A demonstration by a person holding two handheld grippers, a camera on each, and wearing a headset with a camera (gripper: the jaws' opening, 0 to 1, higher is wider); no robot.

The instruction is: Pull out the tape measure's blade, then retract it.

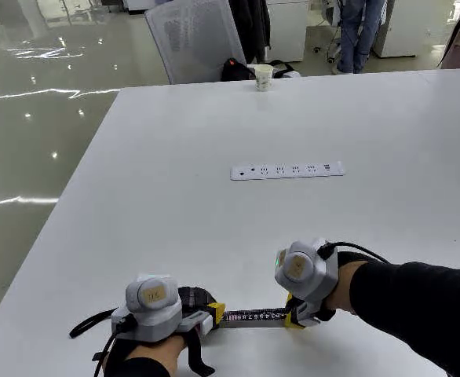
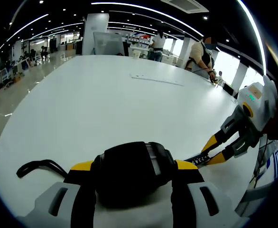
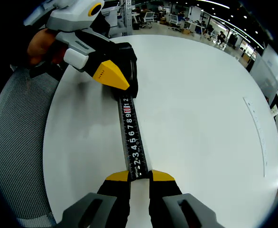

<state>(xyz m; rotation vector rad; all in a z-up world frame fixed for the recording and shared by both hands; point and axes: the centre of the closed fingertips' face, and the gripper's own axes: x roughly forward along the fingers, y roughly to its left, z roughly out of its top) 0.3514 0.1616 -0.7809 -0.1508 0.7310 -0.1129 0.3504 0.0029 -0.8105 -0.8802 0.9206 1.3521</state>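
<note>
A black tape measure case (image 2: 132, 171) sits at the near edge of the white table, clamped between the yellow-tipped jaws of my left gripper (image 2: 134, 166); the case (image 1: 195, 302) and the left gripper (image 1: 202, 314) appear at bottom left of the head view. A short length of dark blade (image 3: 131, 137) with white numbers runs out of the case (image 3: 125, 61) across the tabletop. My right gripper (image 3: 140, 176) is shut on the blade's end. In the head view the blade (image 1: 253, 316) spans between the case and the right gripper (image 1: 293, 318).
A white power strip (image 1: 287, 170) lies mid-table. A paper cup (image 1: 264, 77) stands at the far edge, with a mesh office chair (image 1: 195, 35) behind it. A black wrist strap (image 2: 34, 166) trails left of the case. People stand in the background.
</note>
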